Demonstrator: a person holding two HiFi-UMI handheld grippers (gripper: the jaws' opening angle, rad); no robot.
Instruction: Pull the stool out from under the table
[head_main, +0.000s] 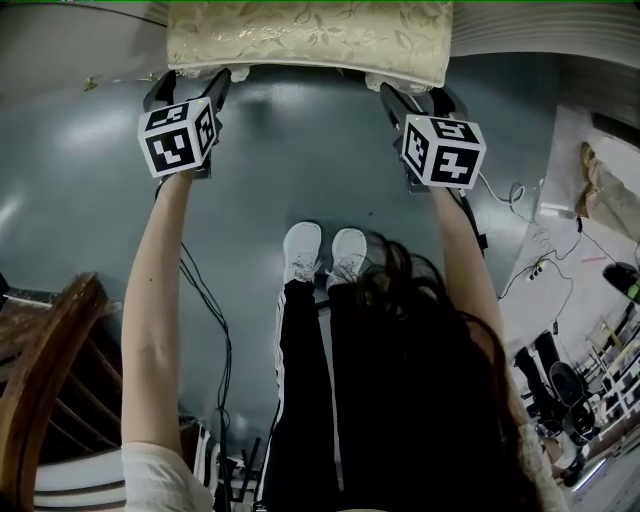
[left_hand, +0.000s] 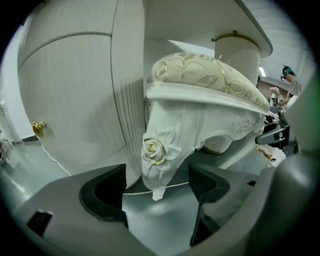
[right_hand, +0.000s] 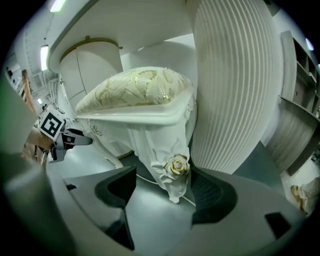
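The stool (head_main: 310, 40) has a cream and gold cushion on a white carved frame and sits at the top of the head view, partly under the white table. My left gripper (head_main: 195, 85) reaches to its left front corner and my right gripper (head_main: 412, 98) to its right front corner. In the left gripper view the rose-carved leg (left_hand: 159, 155) stands between the jaws of the left gripper (left_hand: 157, 187), which are wide apart and clear of it. In the right gripper view the other rose-carved leg (right_hand: 175, 167) stands inside the open right gripper (right_hand: 162, 192), close to the right pad (right_hand: 212, 192).
A fluted white table pedestal (right_hand: 232, 85) rises right beside the stool, and another pedestal panel (left_hand: 127, 95) stands on the left side. A person's white shoes (head_main: 325, 250) stand on the grey floor behind the grippers. A wooden chair (head_main: 50, 370) is at lower left; cables (head_main: 205, 300) trail on the floor.
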